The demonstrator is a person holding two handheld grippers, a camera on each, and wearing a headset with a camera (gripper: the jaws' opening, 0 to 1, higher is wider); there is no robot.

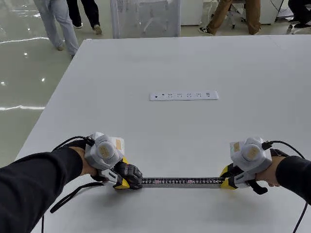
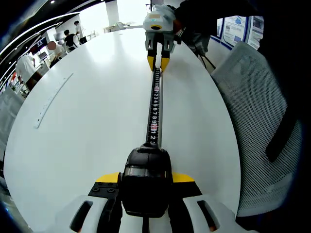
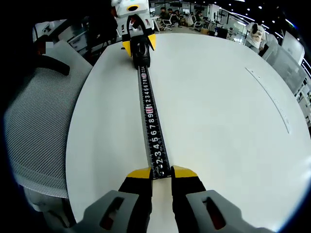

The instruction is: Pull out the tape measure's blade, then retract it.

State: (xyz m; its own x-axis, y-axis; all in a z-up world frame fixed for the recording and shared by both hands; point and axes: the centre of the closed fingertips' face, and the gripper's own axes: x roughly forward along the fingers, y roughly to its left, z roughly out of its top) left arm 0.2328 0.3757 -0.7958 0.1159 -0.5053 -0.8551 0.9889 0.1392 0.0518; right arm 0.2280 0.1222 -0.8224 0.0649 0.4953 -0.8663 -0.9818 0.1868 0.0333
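Right tool [image 3: 160, 174] pinching flat blade [image 3: 149, 121], black case [image 3: 140, 51]

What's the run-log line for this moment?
phase: blade pulled out | left gripper: shut on case | right gripper: shut on blade tip | blade: straight between grippers | retract: not yet done

A white tabletop [image 1: 204, 63] stands on a glossy pale floor [image 1: 24, 82]; people's legs [image 1: 59, 19] show beyond its far edge, a mesh chair [image 2: 252, 126] at its near edge.
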